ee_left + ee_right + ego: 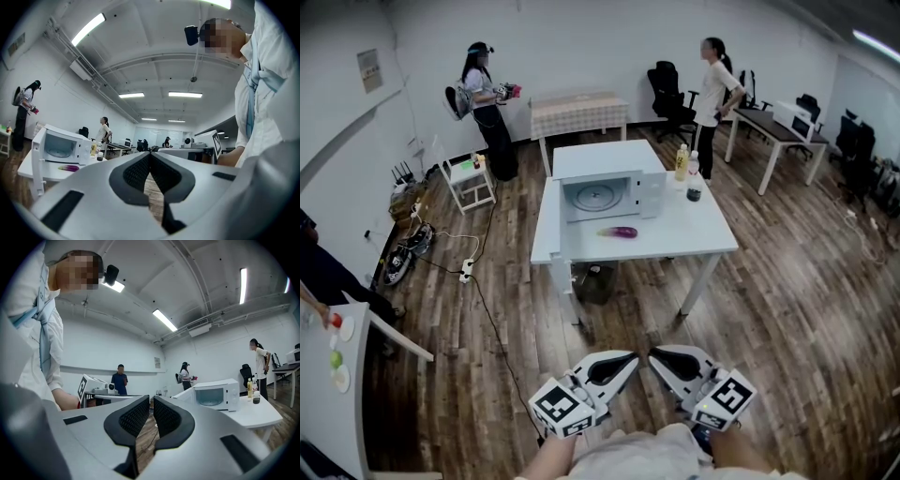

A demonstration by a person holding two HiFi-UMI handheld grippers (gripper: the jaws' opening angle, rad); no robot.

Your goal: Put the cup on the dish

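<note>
Both grippers hang low in front of me over the wooden floor, well short of the white table (675,239). My left gripper (625,360) is shut with nothing in it; in its own view the pads meet at the left gripper (150,155). My right gripper (660,356) is also shut and empty, its pads nearly touching at the right gripper (151,400). On the table stands a white microwave (600,192) with its door open and a glass plate inside. A small dark container (694,193) stands by the bottles; I cannot tell whether it is the cup.
A purple eggplant-like thing (619,232) lies before the microwave, and bottles (682,161) stand at its right. A second white table (328,394) at the left edge carries small dishes. A cable (473,272) runs over the floor. Two people (483,103) stand at the back.
</note>
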